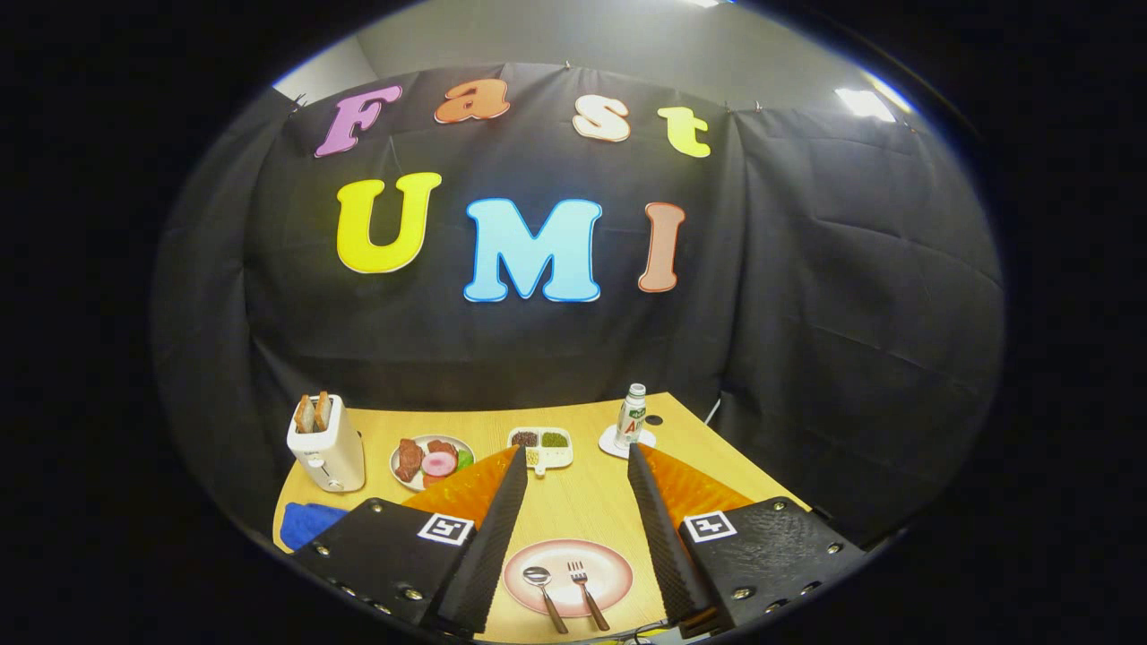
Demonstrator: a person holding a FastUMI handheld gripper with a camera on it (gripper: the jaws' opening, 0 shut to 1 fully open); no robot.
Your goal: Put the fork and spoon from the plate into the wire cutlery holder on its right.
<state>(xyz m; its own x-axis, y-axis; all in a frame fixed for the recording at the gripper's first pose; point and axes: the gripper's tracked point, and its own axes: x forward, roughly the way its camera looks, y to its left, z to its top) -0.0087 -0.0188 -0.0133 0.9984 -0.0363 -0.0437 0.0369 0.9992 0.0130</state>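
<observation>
Item one: my jaws [573,537], standing wide apart and holding nothing, hovering above the pale wooden tabletop [582,502] at the bottom of the frame.

Item two: a round pink plate [609,573] with a paler rim, lying between my fingers at bottom centre. On it, side by side and not touching, rest a silver metal spoon [543,591] on the left and a silver metal fork [585,591] on the right, bowl and tines pointing away from me, handles running off the near rim.

Item three: a folded blue cloth [305,524] at the lower left, at the tabletop's near left corner.

Item four: a white two-slot toaster [327,448] with two slices of browned toast standing in it, just beyond the cloth.

Item five: a small round plate of food [432,461] in brown, pink and green, right of the toaster.

Item six: a white divided dish [541,443] holding dark and green portions, mid-frame ahead of my fingers.

Item seven: a small white bottle with a green label [632,417], upright on a white coaster [618,445], toward the tabletop's far right.
</observation>
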